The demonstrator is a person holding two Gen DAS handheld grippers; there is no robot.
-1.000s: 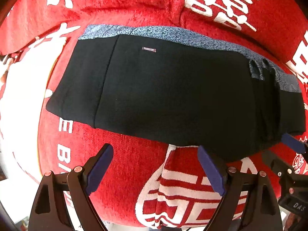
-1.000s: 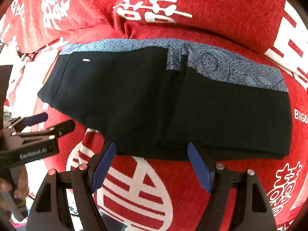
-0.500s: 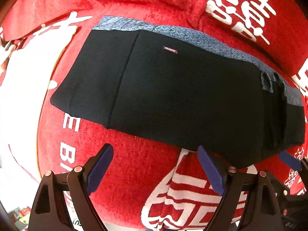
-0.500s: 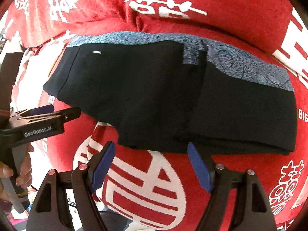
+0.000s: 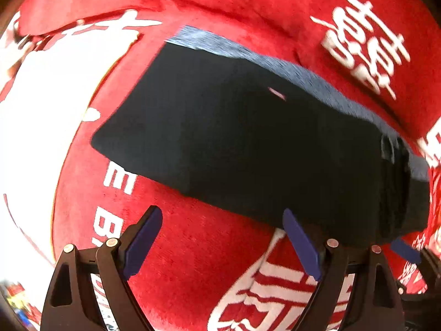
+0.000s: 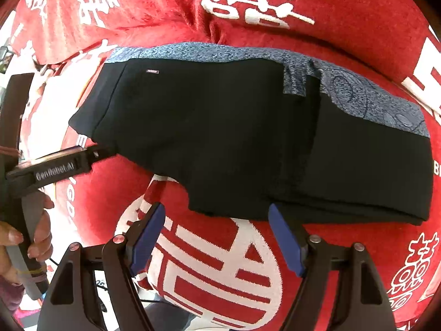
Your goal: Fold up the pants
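Two grippers, left gripper [image 5: 222,244] and right gripper [image 6: 216,237], hang released and empty, the folded pants [image 6: 248,138] just beyond their fingertips, seemingly lining up another fold.

- Left wrist view rides on the left tool [image 5: 222,238] and looks almost straight down, close over the near-left end of the folded black pants [image 5: 248,149] on the red blanket [image 5: 193,262]; picture is motion-blurred
- Right wrist view sits on the right tool [image 6: 216,235], facing steeply down from close above, further right along the near edge of the pants [image 6: 234,138]
- Both share the pants, their grey patterned band and the blanket [image 6: 358,13]; the right view also catches the left tool [image 6: 55,165] at its left edge
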